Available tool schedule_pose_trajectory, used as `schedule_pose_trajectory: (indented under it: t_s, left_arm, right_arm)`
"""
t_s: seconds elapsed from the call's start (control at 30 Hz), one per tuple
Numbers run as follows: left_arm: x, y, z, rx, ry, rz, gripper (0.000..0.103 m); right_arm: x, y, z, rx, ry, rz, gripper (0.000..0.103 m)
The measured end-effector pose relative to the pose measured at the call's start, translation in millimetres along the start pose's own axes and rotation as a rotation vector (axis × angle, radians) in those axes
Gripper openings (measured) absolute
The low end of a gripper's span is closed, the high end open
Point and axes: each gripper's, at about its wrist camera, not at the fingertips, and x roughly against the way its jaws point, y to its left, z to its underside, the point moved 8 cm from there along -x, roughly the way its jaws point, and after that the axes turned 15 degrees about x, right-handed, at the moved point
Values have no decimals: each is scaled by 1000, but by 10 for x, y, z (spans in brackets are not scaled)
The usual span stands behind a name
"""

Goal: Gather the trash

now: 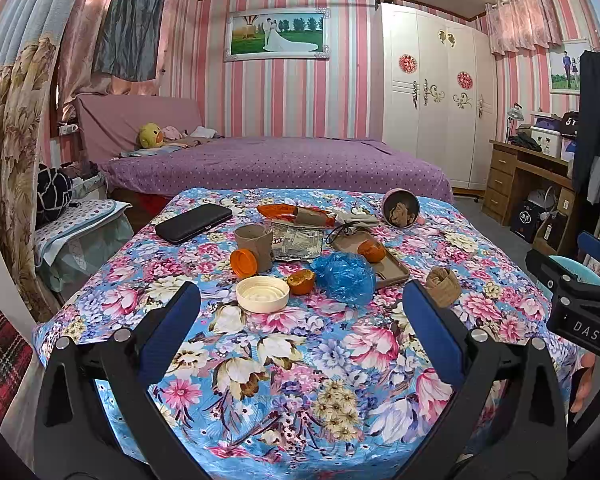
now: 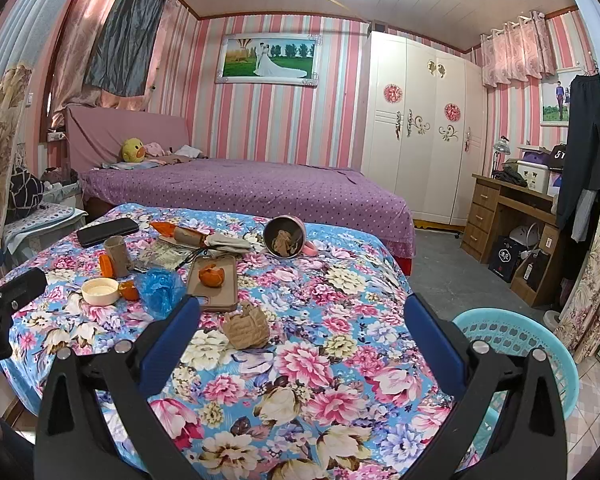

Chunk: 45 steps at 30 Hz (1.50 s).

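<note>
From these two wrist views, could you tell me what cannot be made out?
- Blue basket: the right hand-held gripper and the table edge hide its inside in the right view.
- Tipped cup: contents too small to identify, both views.
- Silver wrapper: print too small to read.

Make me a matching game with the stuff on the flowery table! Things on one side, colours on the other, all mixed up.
Things:
1. plastic bag
2. lid
3. wallet
4. basket

Colours:
A. black
B. turquoise
C. blue
D. cream

Pairs: 1-C, 2-D, 3-A, 4-B. The basket stands on the floor beside the table, not on it.
</note>
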Motion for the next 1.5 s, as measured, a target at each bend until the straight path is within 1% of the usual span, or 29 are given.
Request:
schedule_pose_trajectory:
  t_s: [0.73, 0.9, 1.03, 1.13, 1.4, 1.5]
  left_arm:
    - [0, 4, -3, 5, 2, 1, 98]
    - [7, -28, -36, 3, 1, -10, 98]
    - [-27, -67, -114, -1, 7, -11, 98]
    - [-32, -93, -196, -8, 3, -6, 98]
    - [-74, -198, -549, -51, -32, 7, 98]
    - [-172, -219, -647, -49, -12, 20, 98]
  right_arm:
    - [0, -3, 14, -1, 3, 1, 99]
    - [-21, -24, 35, -17, 11, -20, 99]
    - [-63, -101, 35, -41, 24, -24, 99]
    - [-49, -184, -12, -48, 18, -9, 99]
    - [-60, -324, -294, -37, -7, 0, 99]
    - [-136, -428, -396, -31, -10, 20, 99]
